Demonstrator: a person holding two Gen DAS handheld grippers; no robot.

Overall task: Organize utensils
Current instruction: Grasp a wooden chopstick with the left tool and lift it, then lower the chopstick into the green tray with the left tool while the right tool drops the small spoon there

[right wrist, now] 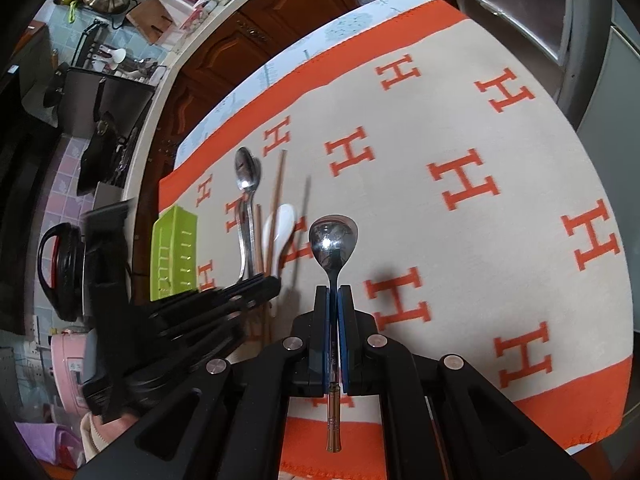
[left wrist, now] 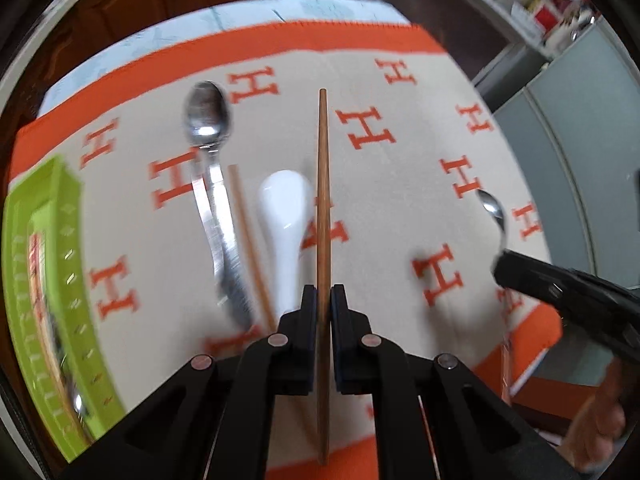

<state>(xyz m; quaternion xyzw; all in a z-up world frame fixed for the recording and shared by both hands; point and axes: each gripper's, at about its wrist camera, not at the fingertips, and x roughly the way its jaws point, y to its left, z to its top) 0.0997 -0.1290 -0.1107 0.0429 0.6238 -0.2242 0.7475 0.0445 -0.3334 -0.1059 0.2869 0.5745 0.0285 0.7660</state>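
- Left gripper: black two-finger tool, jaws clenched on a slender brown wooden chopstick. The stick runs straight out between the fingers, its far tip raised over the cloth.
- Right gripper: jaws clamped, blue-padded, on the handle of a polished steel spoon. The bowl faces the camera beyond the fingertips; the handle end projects back below the pads.
- Work surface: a beige blanket with orange border and orange H letters covers the table.
- Loose utensils on the cloth, left of the held chopstick: a white ceramic soup spoon; just beside it a second wooden chopstick; next to that a large steel spoon lying with another steel piece, too blurred to identify.
- Lime-green slotted plastic utensil tray: at the left edge of the blanket, near the loose utensils. Contents are not clearly legible.
- A person's hand shows behind the right gripper.
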